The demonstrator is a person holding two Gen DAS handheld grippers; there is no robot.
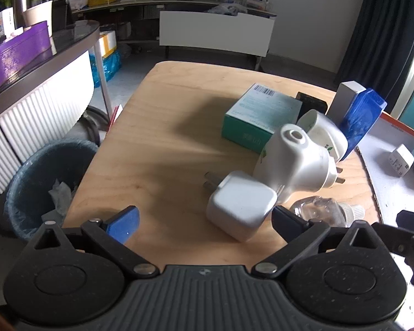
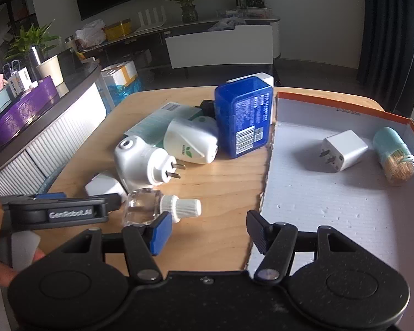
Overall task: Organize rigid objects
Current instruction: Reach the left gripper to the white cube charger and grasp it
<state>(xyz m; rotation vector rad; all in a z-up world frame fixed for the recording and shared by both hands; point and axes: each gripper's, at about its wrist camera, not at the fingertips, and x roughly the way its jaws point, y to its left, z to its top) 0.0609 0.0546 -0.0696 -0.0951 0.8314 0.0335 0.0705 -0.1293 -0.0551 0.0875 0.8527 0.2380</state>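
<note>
My left gripper [image 1: 205, 220] is open low over the wooden table [image 1: 157, 143]. A white charger cube [image 1: 240, 209] lies between its fingertips, close to the right finger, and the blue left pad stands well clear of it. Just beyond lie a white plug-in unit [image 1: 295, 160] and a clear bottle with a white cap [image 2: 151, 207]. My right gripper [image 2: 208, 230] is open with nothing in it, at the edge of the white orange-rimmed tray [image 2: 331, 207]. In the tray lie another white charger [image 2: 345, 153] and a toothpick jar [image 2: 394, 154].
A second white plug-in unit [image 2: 190, 140], a blue box [image 2: 243, 115] and a teal carton [image 1: 259, 115] crowd the table's middle, with a white box [image 1: 347, 96] behind. A lined waste bin [image 1: 41, 182] stands off the table's left edge, below a counter.
</note>
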